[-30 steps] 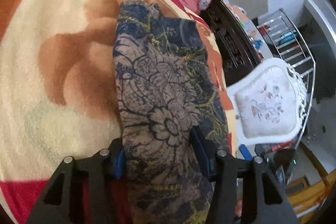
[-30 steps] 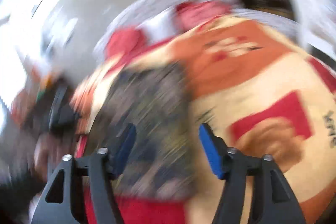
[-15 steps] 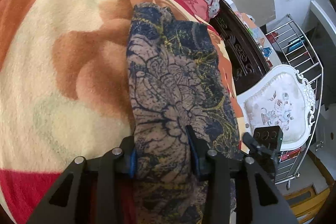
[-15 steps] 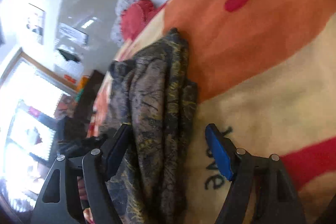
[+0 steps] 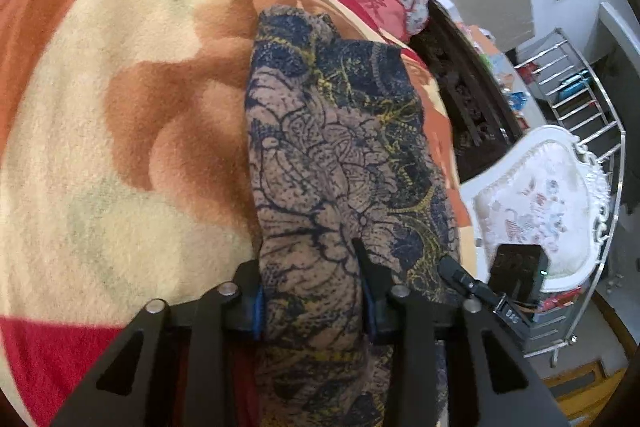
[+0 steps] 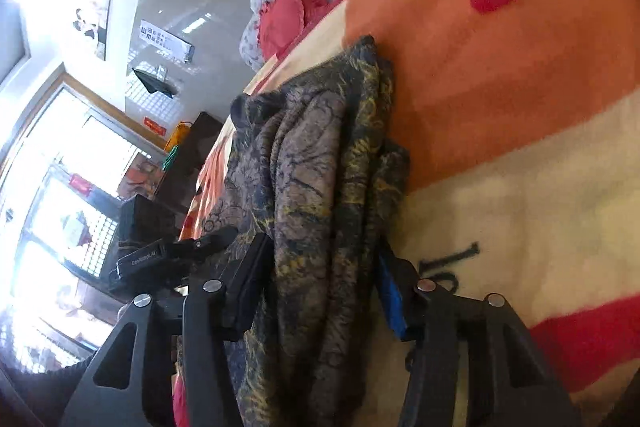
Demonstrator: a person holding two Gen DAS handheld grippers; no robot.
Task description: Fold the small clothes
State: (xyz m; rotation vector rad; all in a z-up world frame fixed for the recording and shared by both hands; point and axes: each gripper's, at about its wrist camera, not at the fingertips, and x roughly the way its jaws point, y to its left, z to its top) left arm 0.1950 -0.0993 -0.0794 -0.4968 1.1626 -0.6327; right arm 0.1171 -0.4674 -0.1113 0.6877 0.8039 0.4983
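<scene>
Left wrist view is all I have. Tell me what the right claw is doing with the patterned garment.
Observer: The right claw has just been closing, with the patterned garment bunched between its fingers. Its pads look pressed on the cloth.
Operator: Report what lies on its outer side.
Observer: Bare blanket, with dark lettering right beside the blue pad.
Operator: Now describe how the cloth lies.
Observer: From this side it is heaped in thick lengthwise ridges, not flat, and its far end stops at the blanket's orange patch.
</scene>
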